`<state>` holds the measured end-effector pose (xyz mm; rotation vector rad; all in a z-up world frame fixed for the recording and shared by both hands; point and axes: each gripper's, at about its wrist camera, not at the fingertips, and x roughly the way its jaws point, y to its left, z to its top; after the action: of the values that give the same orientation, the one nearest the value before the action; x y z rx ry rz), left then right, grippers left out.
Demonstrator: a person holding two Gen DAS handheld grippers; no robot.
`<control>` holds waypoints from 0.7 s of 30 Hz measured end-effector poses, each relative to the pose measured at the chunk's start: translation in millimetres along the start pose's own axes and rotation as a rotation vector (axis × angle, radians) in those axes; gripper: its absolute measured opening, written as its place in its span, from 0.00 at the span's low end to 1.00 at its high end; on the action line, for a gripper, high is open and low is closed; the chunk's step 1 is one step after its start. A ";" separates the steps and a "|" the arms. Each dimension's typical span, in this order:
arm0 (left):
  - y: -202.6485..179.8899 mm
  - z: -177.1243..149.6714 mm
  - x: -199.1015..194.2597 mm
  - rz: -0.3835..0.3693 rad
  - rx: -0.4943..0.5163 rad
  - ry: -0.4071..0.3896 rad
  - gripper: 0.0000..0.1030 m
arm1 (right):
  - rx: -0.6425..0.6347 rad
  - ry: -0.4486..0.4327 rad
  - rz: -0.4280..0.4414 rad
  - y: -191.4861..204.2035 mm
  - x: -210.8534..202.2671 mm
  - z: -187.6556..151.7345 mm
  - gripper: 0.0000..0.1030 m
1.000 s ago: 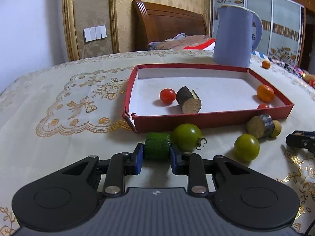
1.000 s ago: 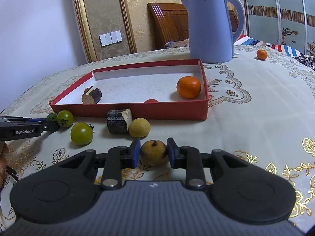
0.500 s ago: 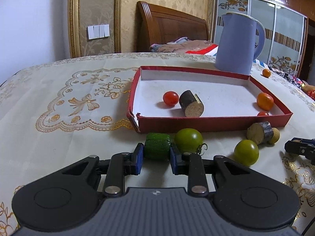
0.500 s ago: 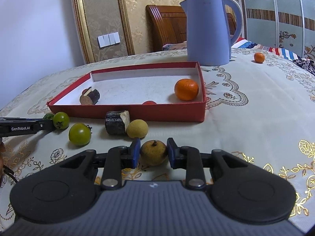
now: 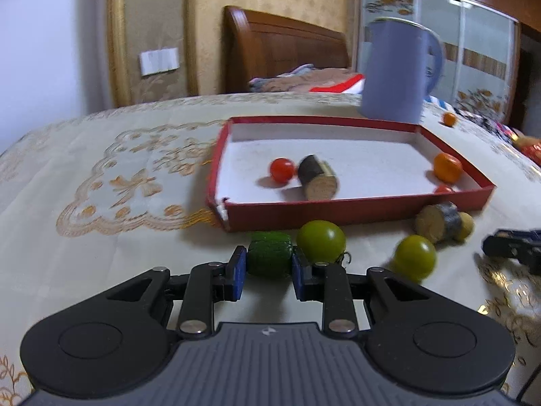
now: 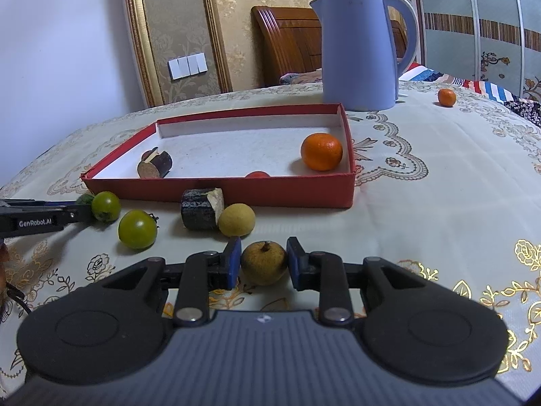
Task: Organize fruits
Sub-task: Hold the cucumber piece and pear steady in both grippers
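My left gripper [image 5: 269, 267] is shut on a dark green cucumber piece [image 5: 269, 258], held just in front of the red tray [image 5: 355, 211]. My right gripper [image 6: 263, 264] is shut on a yellow-brown pear-like fruit [image 6: 264, 262]. The tray [image 6: 236, 193] holds a red tomato [image 5: 281, 170], a dark cut cane piece [image 5: 318, 182], an orange [image 6: 321, 152] and a second red tomato [image 6: 257, 175]. On the cloth before the tray lie two green tomatoes [image 6: 137, 229] [image 6: 106, 206], a second cane piece [image 6: 201, 209] and a yellow round fruit [image 6: 236, 224].
A blue kettle [image 6: 360, 47] stands behind the tray. A small orange [image 6: 446, 97] lies far right on the embroidered tablecloth. A wooden headboard and wall are behind the table. The left gripper shows at the left edge of the right wrist view [image 6: 81, 211].
The left gripper has risen and tipped with the cucumber piece, so the tray shows from higher up. The right gripper has lifted slightly with its fruit. Loose fruit has not moved.
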<state>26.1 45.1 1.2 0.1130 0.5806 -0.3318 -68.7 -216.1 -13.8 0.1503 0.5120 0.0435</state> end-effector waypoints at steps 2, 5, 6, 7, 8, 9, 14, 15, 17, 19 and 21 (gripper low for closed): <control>-0.3 -0.1 1.0 0.007 0.004 0.001 0.26 | 0.004 -0.002 0.003 -1.0 -0.8 -0.2 0.27; 3.2 -0.4 0.9 -0.002 -0.014 0.004 0.26 | 0.004 -0.004 0.005 -1.3 -1.2 -0.5 0.27; 3.4 -0.5 1.0 -0.002 -0.015 0.004 0.26 | 0.005 -0.005 0.006 -1.5 -1.1 -0.5 0.27; 2.6 -0.7 0.8 0.000 -0.012 0.005 0.26 | 0.006 -0.005 0.007 -1.8 -1.1 -0.5 0.27; 2.2 -0.8 0.6 0.004 -0.010 0.004 0.26 | 0.008 -0.006 0.008 -2.0 -1.3 -0.6 0.27; 2.2 -0.9 -0.1 0.006 -0.010 0.001 0.26 | 0.008 -0.007 0.008 -2.1 -1.2 -0.6 0.27; 3.5 -0.9 -0.1 0.006 -0.015 -0.001 0.26 | 0.008 -0.010 0.007 -2.2 -1.9 -0.8 0.27; 4.0 -1.0 0.2 0.005 -0.017 0.000 0.26 | 0.008 -0.011 0.007 -2.4 -2.1 -0.9 0.27; 4.2 -1.1 0.3 0.006 -0.018 0.000 0.26 | 0.009 -0.012 0.007 -2.3 -2.0 -0.7 0.27; 3.9 -1.3 -0.5 0.014 -0.018 -0.005 0.26 | 0.010 -0.015 0.006 -2.6 -2.3 -0.8 0.27; 4.7 -1.0 -0.1 0.017 -0.024 -0.003 0.26 | 0.012 -0.018 0.006 -2.5 -3.3 -1.0 0.27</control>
<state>27.1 49.7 0.5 0.0948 0.5802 -0.3085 -72.1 -218.7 -13.4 0.1636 0.4934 0.0450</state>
